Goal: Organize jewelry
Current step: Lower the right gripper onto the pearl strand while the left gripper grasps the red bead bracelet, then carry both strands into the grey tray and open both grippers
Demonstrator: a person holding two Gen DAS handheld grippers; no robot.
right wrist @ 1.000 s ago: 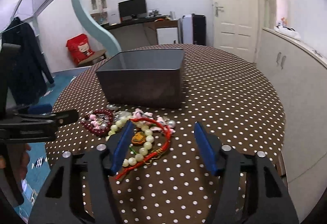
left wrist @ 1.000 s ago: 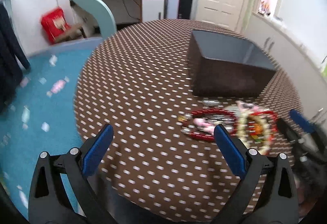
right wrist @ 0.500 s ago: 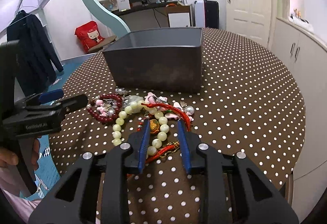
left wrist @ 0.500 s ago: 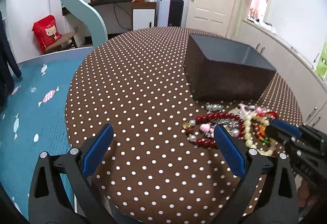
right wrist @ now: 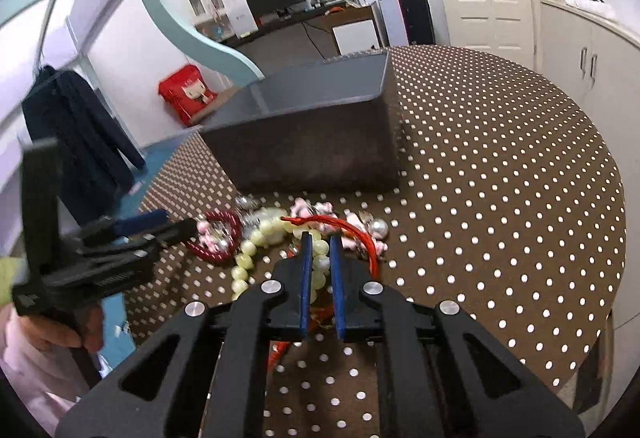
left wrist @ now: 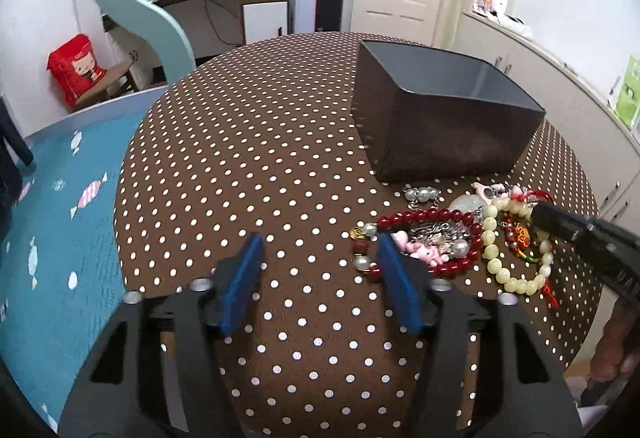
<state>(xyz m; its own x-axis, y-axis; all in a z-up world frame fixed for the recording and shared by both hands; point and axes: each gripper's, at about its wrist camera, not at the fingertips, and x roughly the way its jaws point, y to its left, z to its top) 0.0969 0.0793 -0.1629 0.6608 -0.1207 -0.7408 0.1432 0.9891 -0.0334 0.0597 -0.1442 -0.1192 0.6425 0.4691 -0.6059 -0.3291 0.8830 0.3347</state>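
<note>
between the right tongs (right wrist: 319, 238), the pale bead bracelet (right wrist: 320, 264)

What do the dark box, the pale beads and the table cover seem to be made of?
Dark grey rectangular box: probably rigid plastic, matte outside, smooth inside.
Pale cream round-bead bracelet: glossy, slightly translucent, so perhaps jade, glass or plastic.
Brown white-dotted table cover: seemingly woven fabric, with a fine ribbed texture.

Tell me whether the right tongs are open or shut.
Shut: the right tongs have their blue pads nearly together, pinching the pale bead bracelet.
</note>
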